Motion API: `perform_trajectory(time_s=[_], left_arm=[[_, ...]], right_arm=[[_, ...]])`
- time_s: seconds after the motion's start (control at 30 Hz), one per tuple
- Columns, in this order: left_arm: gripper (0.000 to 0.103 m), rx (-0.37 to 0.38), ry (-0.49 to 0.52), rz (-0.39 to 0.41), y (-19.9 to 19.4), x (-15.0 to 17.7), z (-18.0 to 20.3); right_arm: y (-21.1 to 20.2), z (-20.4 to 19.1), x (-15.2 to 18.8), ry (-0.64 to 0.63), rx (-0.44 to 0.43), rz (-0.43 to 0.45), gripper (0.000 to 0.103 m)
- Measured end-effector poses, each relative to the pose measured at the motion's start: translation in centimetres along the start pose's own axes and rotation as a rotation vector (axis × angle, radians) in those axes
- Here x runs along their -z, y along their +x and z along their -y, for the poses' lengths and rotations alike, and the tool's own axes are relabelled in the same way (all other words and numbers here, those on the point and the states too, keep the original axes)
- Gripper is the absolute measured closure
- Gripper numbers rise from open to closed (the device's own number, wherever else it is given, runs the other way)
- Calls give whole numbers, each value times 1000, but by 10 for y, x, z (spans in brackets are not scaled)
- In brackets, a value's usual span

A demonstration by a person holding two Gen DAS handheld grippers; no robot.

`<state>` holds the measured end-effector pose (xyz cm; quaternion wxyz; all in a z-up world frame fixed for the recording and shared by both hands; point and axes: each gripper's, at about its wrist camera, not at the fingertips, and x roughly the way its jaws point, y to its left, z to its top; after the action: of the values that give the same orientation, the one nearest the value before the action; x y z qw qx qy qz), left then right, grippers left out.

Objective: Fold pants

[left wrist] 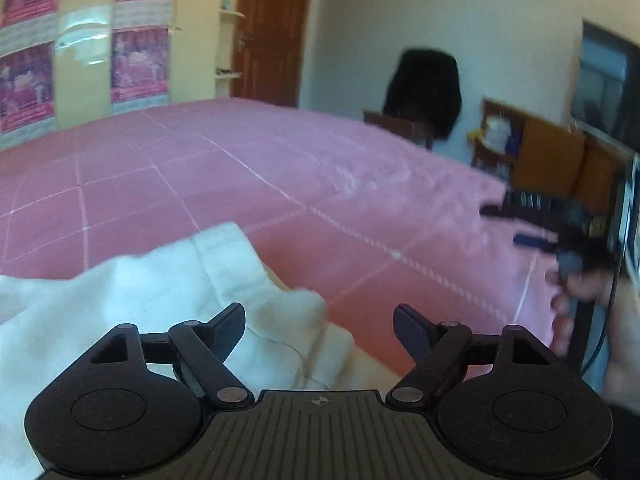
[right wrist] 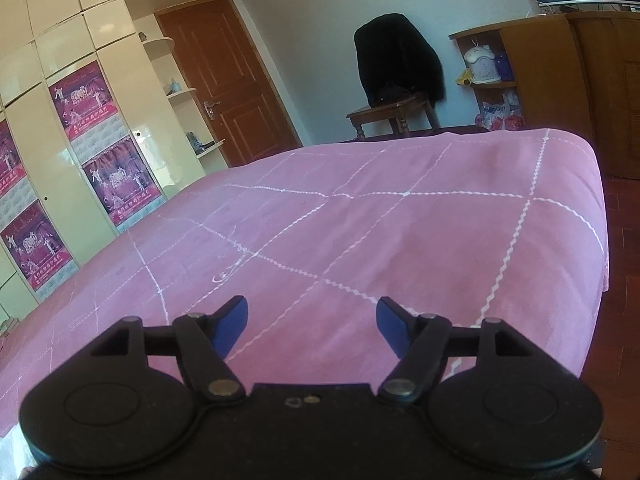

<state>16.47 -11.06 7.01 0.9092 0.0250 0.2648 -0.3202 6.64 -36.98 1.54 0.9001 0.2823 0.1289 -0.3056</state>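
My left gripper [left wrist: 319, 330] stands spread with nothing in it, just above the white pants [left wrist: 160, 300] bunched on the pink bedspread [left wrist: 280, 168]. My right gripper [right wrist: 312, 326] gapes empty over bare cover. I judge the folding unfinished, edges still needing squaring.

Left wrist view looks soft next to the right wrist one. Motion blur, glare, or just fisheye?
Left wrist view: motion smear across the white pants, the pink bedspread and the other tongs at right; its own tongs stay sharp. Glare streak on the wardrobe. Right wrist view: crisp, only fisheye bending at the edges.
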Motion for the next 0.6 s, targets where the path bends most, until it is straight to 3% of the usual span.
perform_trajectory(time_s=[0.13, 0.27, 0.33, 0.43, 0.6], left_arm=[[22, -203, -186, 138, -74, 16, -60], [22, -442, -332, 140, -146, 77, -115], [23, -470, -396, 103, -166, 108, -128], [23, -463, -387, 62, -170, 140, -123], [23, -424, -313, 33, -138, 144, -112]], right_arm=[[-1, 2, 0, 9, -13, 1, 32], [-5, -5, 3, -27, -82, -12, 31], [-13, -13, 6, -42, -191, -42, 31], [-27, -34, 21, -49, -399, -170, 30], [-50, -82, 47, -165, -601, -325, 23]])
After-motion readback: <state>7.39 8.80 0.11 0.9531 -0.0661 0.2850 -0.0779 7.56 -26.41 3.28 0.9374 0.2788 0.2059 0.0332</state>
